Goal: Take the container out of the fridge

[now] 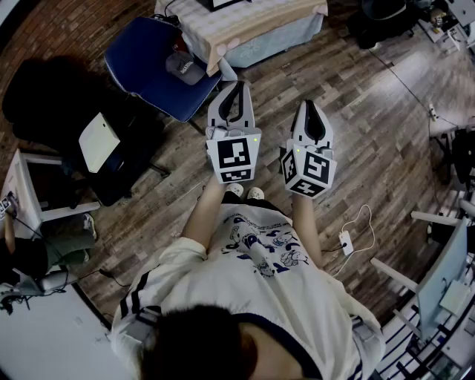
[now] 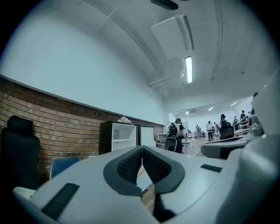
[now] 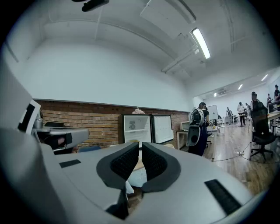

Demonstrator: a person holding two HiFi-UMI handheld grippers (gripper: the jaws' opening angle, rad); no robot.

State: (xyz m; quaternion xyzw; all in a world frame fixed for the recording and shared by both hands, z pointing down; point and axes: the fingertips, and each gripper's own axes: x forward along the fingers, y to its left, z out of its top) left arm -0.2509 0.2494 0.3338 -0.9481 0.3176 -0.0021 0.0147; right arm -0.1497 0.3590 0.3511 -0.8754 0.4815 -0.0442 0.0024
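Task not begun. Left gripper (image 1: 234, 87) jaws are pressed together, nothing held; right gripper (image 1: 309, 105) jaws are all but together, also empty. Fridge (image 3: 136, 127) is seen well apart, 12 o'clock of the right jaws, against brick wall (image 3: 92, 118). Container cannot be made out. Approach, opening and retrieval are all judged outstanding.

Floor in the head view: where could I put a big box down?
Bare wood floor lies right of the right gripper, between the cloth-covered table and the white charger. The left is crowded: blue chair, dark heap.
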